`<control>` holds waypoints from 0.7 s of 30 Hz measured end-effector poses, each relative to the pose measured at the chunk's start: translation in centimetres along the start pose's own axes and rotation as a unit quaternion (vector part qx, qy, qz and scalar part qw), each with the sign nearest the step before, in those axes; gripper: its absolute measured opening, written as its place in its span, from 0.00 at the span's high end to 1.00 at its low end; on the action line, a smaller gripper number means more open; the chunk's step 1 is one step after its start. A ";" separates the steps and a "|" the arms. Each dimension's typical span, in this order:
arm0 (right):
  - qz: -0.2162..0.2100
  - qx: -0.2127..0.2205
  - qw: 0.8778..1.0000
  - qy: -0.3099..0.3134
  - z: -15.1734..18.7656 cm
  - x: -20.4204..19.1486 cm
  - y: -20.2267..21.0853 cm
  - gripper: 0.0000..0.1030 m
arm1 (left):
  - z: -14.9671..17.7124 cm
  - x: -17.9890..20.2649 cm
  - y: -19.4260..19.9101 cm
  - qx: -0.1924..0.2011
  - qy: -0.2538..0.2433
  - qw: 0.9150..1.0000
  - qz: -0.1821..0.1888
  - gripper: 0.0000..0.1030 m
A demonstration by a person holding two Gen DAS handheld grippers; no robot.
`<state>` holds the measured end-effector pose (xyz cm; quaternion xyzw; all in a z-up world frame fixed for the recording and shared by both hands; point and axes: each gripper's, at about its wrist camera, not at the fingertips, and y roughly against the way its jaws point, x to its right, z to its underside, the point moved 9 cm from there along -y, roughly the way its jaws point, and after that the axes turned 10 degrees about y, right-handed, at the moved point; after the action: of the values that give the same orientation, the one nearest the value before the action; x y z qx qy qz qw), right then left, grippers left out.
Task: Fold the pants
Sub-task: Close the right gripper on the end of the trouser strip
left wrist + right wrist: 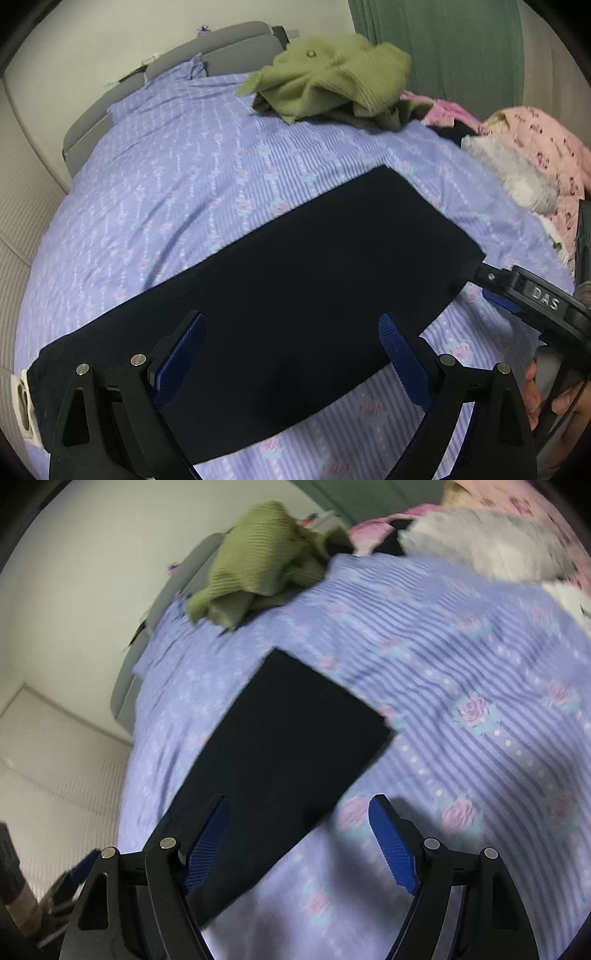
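The dark pants lie flat across the bed, near its front edge. Both the left gripper and right gripper hang spread and empty. Best to pinch matching hem corners, then lift evenly so the fold lands square.

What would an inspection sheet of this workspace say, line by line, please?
Surface: bed with lilac rose-print sheet, mostly bare.
Job's things: dark pants lying flat on the sheet, long and narrow.
Clutter: green knit garment bunched at the far side; pink printed bedding and grey fluffy item at the edge.
Grippers: left gripper open above the pants; right gripper open, holding nothing.
Cables: nothing seen.
Surroundings: grey headboard, green curtain, pale wall.
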<state>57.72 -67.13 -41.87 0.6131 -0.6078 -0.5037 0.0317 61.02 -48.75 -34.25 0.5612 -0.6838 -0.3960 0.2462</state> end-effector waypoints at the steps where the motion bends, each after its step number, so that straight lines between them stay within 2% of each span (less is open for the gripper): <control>1: 0.005 -0.001 1.000 -0.003 0.0 0.5 -0.6 0.27 | -0.1 0.3 -0.6 -0.003 -0.001 1.000 0.000 0.08; 5: 0.015 0.007 1.000 0.002 -1.0 1.7 -2.6 0.33 | -0.1 1.0 -2.0 -0.014 -0.003 1.000 0.002 0.08; 11: 0.025 0.025 0.999 0.003 -3.4 2.5 -4.7 0.33 | -0.7 1.2 -1.9 -0.006 0.008 1.000 0.010 0.08; 15: 0.048 0.030 0.998 0.023 -3.8 2.3 -5.4 0.33 | -0.8 1.1 -1.9 -0.004 0.014 1.000 0.014 0.08; 16: 0.053 0.029 0.998 0.027 -3.9 2.1 -5.3 0.37 | -0.8 1.0 -1.8 -0.004 0.014 1.000 0.014 0.08; 17: 0.055 0.027 0.998 0.028 -4.0 2.0 -5.2 0.50 | -0.6 0.8 -1.7 -0.004 0.014 1.000 0.015 0.08; 18: 0.044 0.025 0.998 0.025 -4.1 1.8 -4.8 0.56 | -0.6 0.7 -1.7 -0.004 0.015 1.000 0.016 0.08; 19: 0.012 0.031 0.999 0.014 -4.4 1.3 -4.5 0.65 | -0.5 0.5 -1.7 -0.005 0.016 1.000 0.019 0.08; 20: -0.007 0.036 0.999 0.005 -4.7 1.0 -4.4 0.65 | -0.4 0.3 -1.6 -0.006 0.018 1.000 0.020 0.08; 21: 0.001 0.038 0.999 0.001 -4.9 1.1 -4.1 0.65 | -0.4 0.0 -1.6 -0.007 0.019 1.000 0.017 0.08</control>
<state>63.62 -69.72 -42.75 0.6137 -0.6267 -0.4801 0.0092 62.21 -48.95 -35.36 0.5550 -0.6858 -0.3856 0.2702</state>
